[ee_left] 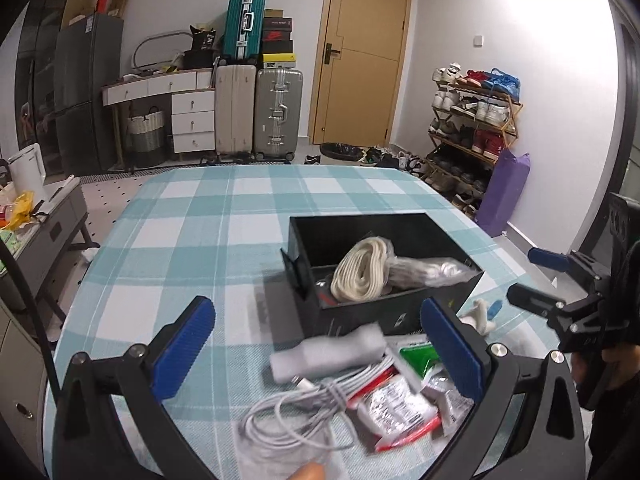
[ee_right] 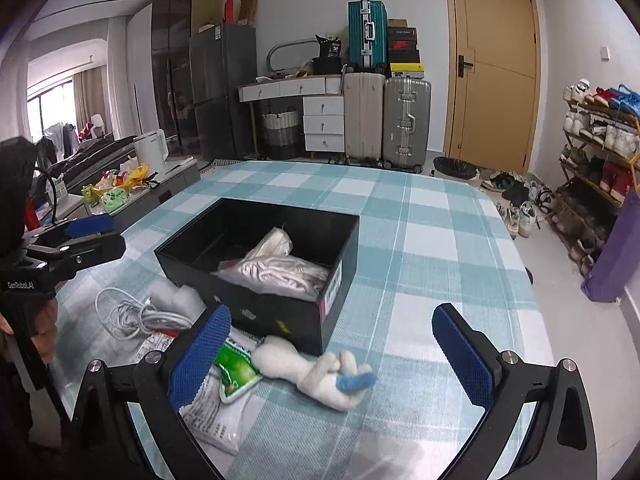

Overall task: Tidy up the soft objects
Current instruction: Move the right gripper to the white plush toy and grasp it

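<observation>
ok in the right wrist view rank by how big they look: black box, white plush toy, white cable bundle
1. black box
2. white plush toy
3. white cable bundle
The toy and the cable look close, and the toy lies nearer the camera, so that order is unsure.

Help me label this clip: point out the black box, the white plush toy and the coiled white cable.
black box (ee_right: 276, 314), right wrist view, on its near outer wall.
white plush toy (ee_right: 316, 376), right wrist view, on its body.
coiled white cable (ee_left: 288, 412), left wrist view, on the loops of the coil.
</observation>
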Action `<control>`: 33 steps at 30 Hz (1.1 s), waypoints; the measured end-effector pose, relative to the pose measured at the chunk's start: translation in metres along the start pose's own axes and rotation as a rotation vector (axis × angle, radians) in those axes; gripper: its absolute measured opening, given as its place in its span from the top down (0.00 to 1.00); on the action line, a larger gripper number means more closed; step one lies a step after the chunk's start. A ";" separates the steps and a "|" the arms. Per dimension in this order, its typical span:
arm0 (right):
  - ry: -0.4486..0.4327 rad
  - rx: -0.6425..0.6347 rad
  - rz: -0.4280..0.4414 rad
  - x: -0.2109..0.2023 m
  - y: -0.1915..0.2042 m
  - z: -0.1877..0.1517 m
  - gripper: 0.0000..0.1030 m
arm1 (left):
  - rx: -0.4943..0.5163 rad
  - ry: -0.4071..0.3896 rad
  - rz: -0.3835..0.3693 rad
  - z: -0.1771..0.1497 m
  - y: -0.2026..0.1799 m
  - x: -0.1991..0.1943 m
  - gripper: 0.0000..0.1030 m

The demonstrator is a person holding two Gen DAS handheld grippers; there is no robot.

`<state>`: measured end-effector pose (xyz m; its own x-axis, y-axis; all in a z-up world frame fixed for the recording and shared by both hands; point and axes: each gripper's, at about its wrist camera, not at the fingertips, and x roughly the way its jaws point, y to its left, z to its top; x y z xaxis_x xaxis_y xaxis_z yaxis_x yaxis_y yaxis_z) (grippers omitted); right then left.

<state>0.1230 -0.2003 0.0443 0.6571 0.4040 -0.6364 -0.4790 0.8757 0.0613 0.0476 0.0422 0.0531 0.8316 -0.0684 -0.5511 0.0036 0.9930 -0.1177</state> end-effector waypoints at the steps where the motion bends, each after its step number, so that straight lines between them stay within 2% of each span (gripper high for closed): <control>1: 0.003 0.002 0.000 -0.001 -0.001 -0.001 0.00 | 0.000 0.007 0.001 -0.002 0.000 0.001 0.00; 9: 0.014 0.002 -0.003 -0.002 -0.008 -0.007 0.00 | -0.008 0.034 0.004 -0.020 0.001 0.007 0.00; 16: 0.071 0.037 0.008 0.010 -0.016 -0.013 0.00 | -0.013 0.052 0.008 -0.033 0.002 0.013 0.00; 21: 0.113 0.018 -0.017 0.021 -0.014 -0.017 0.00 | -0.019 0.066 0.005 -0.038 0.004 0.017 0.00; 27: 0.166 0.052 -0.038 0.035 -0.017 -0.023 0.00 | -0.024 0.076 0.009 -0.042 0.005 0.020 0.00; 33: 0.207 0.073 -0.015 0.043 -0.021 -0.027 0.00 | -0.020 0.091 0.012 -0.045 0.006 0.022 0.00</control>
<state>0.1455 -0.2085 -0.0054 0.5269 0.3343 -0.7814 -0.4213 0.9012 0.1015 0.0413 0.0419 0.0033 0.7775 -0.0656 -0.6255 -0.0181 0.9918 -0.1266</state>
